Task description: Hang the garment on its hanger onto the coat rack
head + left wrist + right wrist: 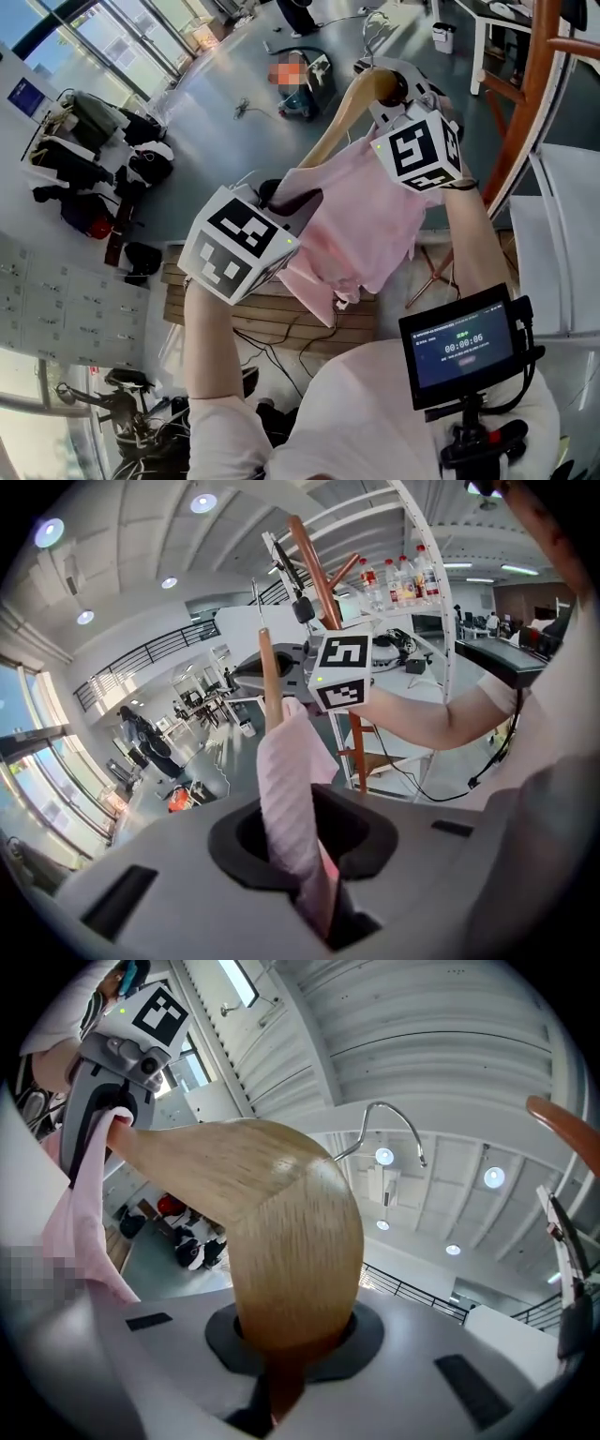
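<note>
A pink garment (361,220) drapes over a tilted wooden hanger (349,111), not yet on the coat rack (527,94).

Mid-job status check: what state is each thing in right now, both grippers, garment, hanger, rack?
left gripper, shut on pink garment.
right gripper, shut on wooden hanger.
pink garment, on the hanger, held in the air.
wooden hanger, lifted, hook free.
coat rack, upright, hanger not yet on it.
</note>
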### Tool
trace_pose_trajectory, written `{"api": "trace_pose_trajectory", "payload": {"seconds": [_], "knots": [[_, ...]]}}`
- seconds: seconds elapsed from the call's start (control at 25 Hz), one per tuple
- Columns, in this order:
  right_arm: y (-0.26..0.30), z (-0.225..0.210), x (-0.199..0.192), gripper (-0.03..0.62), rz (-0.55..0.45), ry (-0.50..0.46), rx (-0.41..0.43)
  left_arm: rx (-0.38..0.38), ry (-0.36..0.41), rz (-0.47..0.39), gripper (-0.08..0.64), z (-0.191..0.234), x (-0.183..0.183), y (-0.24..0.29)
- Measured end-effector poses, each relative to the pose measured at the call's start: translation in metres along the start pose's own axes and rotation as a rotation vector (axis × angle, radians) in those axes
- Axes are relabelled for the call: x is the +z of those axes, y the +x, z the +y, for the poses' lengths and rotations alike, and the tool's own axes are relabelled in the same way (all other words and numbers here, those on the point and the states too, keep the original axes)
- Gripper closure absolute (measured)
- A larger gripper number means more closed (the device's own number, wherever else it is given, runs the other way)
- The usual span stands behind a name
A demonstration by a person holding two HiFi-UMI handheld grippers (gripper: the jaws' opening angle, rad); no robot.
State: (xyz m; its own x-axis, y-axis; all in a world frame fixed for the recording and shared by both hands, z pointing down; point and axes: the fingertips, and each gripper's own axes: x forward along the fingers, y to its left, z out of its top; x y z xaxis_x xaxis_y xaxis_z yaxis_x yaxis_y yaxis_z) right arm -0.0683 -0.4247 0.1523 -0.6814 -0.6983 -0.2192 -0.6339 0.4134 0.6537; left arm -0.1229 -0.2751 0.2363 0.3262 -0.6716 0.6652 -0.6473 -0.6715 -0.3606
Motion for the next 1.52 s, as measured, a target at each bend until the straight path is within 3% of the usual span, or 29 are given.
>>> {"api": "trace_pose_trajectory", "payload": {"seconds": [0.32, 0.52, 0.8, 1.08, 1.32, 1.52], "knots": [[-0.035, -0.03, -0.017, 0.566, 0.015, 0.033, -0.131, -0.008, 0.083, 0.013, 0.494, -0.026, 0.022, 0.013], [-0.061, -0.024, -0.044, 0.566, 0.019, 0.075, -0.168, -0.011, 0.139, 0.055, 0.492, -0.052, 0.016, 0.031], [-0.091, -0.039, -0.053, 0.566, -0.029, 0.126, -0.195, 0.014, 0.167, 0.11, 0.492, -0.082, 0.034, 0.036], [-0.093, -0.023, -0.089, 0.566, 0.031, 0.192, -0.168, -0.009, 0.166, 0.168, 0.491, -0.088, 0.023, 0.054], [-0.091, -0.021, -0.096, 0.565, 0.027, 0.219, -0.184, -0.017, 0.167, 0.187, 0.491, -0.09, 0.021, 0.06], [-0.099, -0.025, -0.097, 0.547, 0.012, 0.224, -0.255, -0.037, 0.157, 0.167, 0.491, -0.096, 0.019, 0.065]]}}
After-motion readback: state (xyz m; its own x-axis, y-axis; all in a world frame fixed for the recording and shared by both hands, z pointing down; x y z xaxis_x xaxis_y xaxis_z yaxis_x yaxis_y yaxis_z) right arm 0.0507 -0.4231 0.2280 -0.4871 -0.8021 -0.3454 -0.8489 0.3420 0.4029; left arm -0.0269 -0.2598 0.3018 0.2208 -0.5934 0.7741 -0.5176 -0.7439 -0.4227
